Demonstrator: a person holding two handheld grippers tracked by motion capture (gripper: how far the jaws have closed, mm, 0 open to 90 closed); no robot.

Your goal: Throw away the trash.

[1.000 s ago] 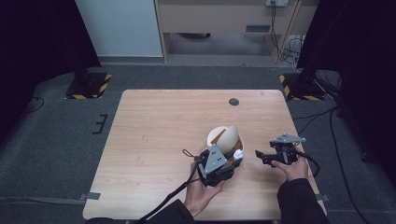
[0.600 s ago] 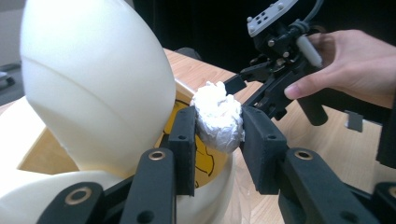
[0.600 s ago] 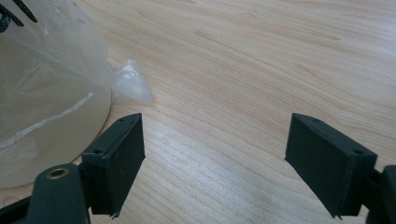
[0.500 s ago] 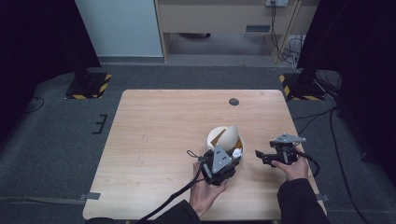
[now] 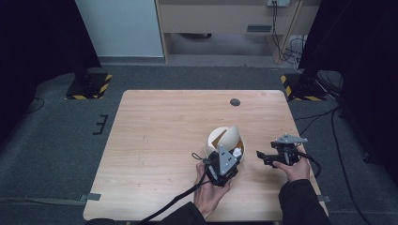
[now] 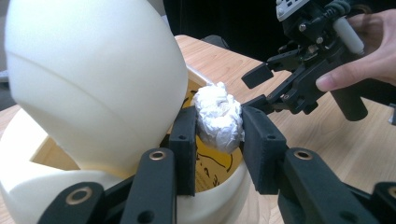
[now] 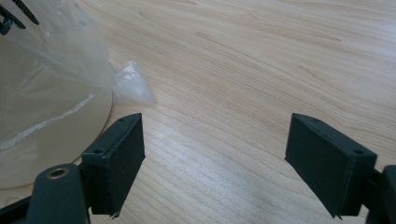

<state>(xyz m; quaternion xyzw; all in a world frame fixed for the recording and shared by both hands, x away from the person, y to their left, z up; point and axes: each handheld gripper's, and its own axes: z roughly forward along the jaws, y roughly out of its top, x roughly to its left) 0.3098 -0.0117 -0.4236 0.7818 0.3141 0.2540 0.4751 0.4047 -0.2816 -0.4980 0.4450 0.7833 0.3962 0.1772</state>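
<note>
A cream bin [image 5: 217,142] with a tilted swing lid [image 6: 93,79] stands on the wooden table [image 5: 159,131], right of centre. My left gripper [image 6: 218,122] is shut on a crumpled white paper ball [image 6: 217,109], held at the bin's opening beside the lid. From above, the ball [image 5: 238,152] sits at the bin's near right rim, with the left gripper [image 5: 234,155] right behind it. My right gripper [image 5: 262,158] is held open just right of the bin, jaws pointing at it. Between its jaws [image 7: 215,154] there is only bare table, and the bin's wall with its clear liner [image 7: 46,116] lies to the left.
A small dark disc [image 5: 235,101] lies near the table's far edge. The left gripper's cable [image 5: 173,201] trails off the front edge. Stand bases with yellow-black stripes [image 5: 89,84] sit on the floor beyond both far corners.
</note>
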